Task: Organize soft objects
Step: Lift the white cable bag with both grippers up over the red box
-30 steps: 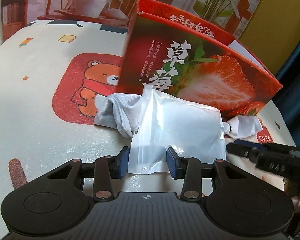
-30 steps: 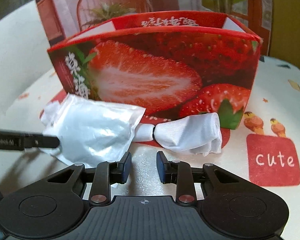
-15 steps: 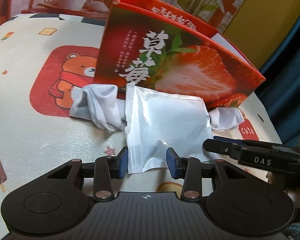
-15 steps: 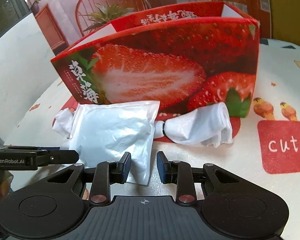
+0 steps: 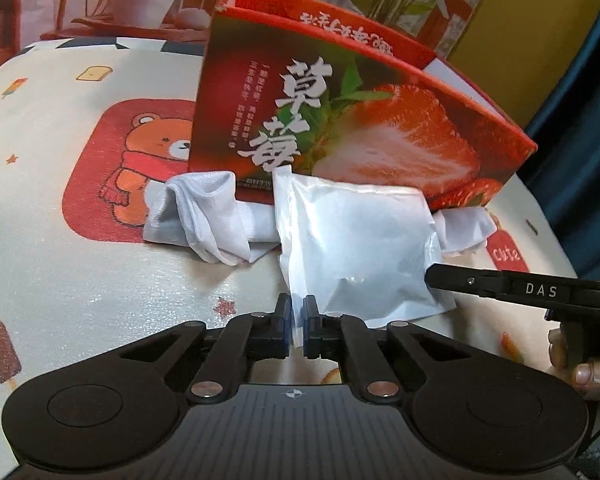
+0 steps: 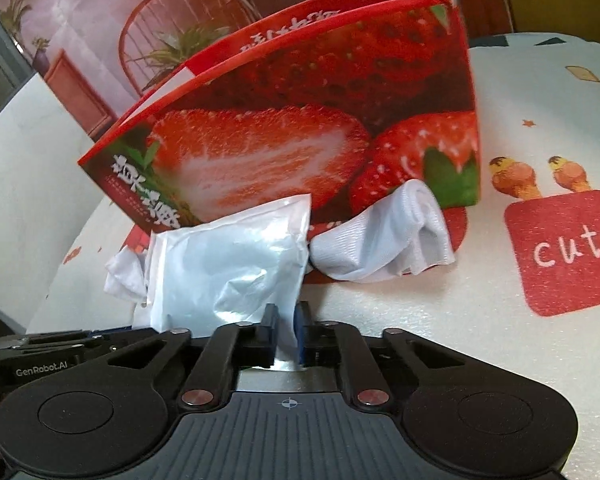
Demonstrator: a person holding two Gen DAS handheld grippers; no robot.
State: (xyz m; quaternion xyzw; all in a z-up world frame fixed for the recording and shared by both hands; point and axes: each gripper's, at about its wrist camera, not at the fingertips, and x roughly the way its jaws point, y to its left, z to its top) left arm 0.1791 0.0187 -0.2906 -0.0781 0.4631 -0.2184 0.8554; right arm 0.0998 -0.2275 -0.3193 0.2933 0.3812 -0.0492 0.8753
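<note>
**Both grippers pinch the bag's near edge**

Your left gripper [image 5: 297, 322] has its fingers nearly together, clamped on the near left corner of the translucent plastic bag [image 5: 356, 240]. Your right gripper [image 6: 286, 334] likewise nips the bag's [image 6: 228, 264] near right corner, a thin gap remaining. The bag lies on the cartoon-print tablecloth [image 5: 80, 260], atop a white sock [image 5: 204, 216], just before the strawberry box [image 5: 380, 128].
</note>
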